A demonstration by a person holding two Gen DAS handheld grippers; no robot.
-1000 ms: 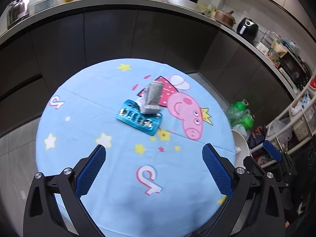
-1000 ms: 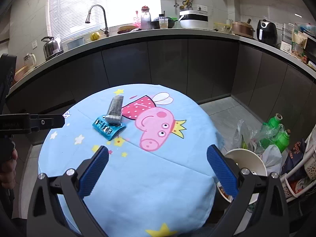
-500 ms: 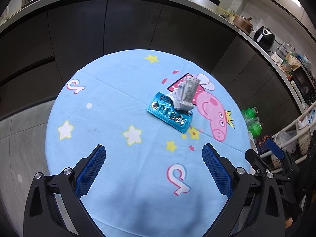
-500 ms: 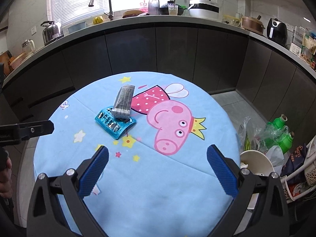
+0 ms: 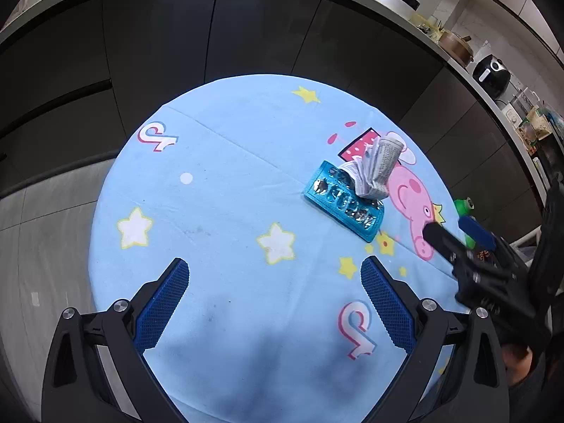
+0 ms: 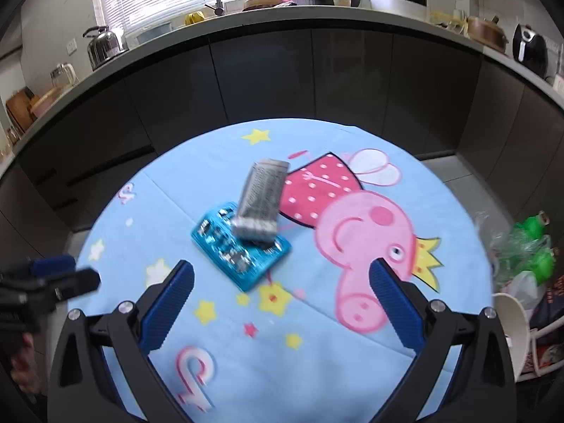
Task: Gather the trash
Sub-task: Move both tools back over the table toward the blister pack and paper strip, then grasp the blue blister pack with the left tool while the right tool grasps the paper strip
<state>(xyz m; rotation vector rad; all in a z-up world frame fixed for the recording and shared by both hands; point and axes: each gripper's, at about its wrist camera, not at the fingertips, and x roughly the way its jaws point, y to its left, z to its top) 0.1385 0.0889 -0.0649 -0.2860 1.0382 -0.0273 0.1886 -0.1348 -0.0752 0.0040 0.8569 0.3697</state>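
Note:
A blue blister pack (image 5: pixel 343 206) lies on the round table's light blue cartoon cloth (image 5: pixel 225 183). A folded grey printed paper (image 5: pixel 377 171) rests on its far end. Both show in the right wrist view, the pack (image 6: pixel 241 253) and the paper (image 6: pixel 262 201), slightly blurred. My left gripper (image 5: pixel 275 303) is open and empty above the table's near side, left of the trash. My right gripper (image 6: pixel 282 303) is open and empty, hovering just short of the pack. It also shows in the left wrist view (image 5: pixel 458 232) at the right.
A dark curved cabinet run with a worktop (image 6: pixel 282 17) holding kettle, pots and a sink tap rings the table. A white bin (image 6: pixel 511 328) and a bag with green bottles (image 6: pixel 525 250) stand on the floor right of the table.
Both grippers have moved forward and lower over the table. The trash now sits larger and closer in the right view, and to the right in the left view. Jaws stay open.

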